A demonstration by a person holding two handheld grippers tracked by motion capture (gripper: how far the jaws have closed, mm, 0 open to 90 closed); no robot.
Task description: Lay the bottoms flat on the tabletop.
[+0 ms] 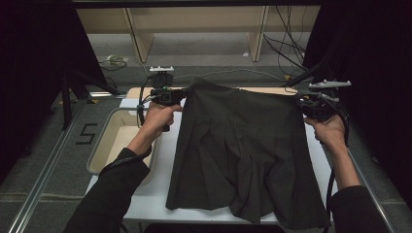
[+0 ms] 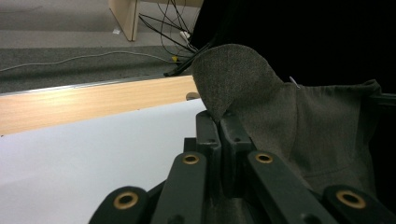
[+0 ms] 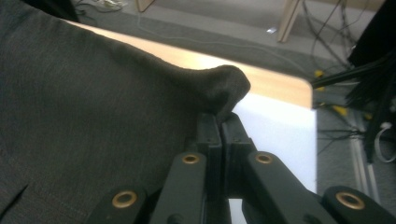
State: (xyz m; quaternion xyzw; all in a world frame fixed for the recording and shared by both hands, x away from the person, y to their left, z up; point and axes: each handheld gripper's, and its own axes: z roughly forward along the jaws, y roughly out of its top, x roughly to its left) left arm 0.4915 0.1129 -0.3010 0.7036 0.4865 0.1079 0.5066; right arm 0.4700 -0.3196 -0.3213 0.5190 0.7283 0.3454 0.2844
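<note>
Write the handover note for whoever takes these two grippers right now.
Left gripper: shut on the far left corner of the dark skirt.
Right gripper: shut on the far right corner of the skirt.
Skirt: its far edge is held up and stretched between the two grippers; the rest drapes toward the person over the white table, near hem past the front edge.
Beige tub: at the table's left side, nothing seen inside.
Done: both corners gripped, the far edge raised.
Left: probably spreading it flat or folding it; keep both grips even so it does not sag.
</note>
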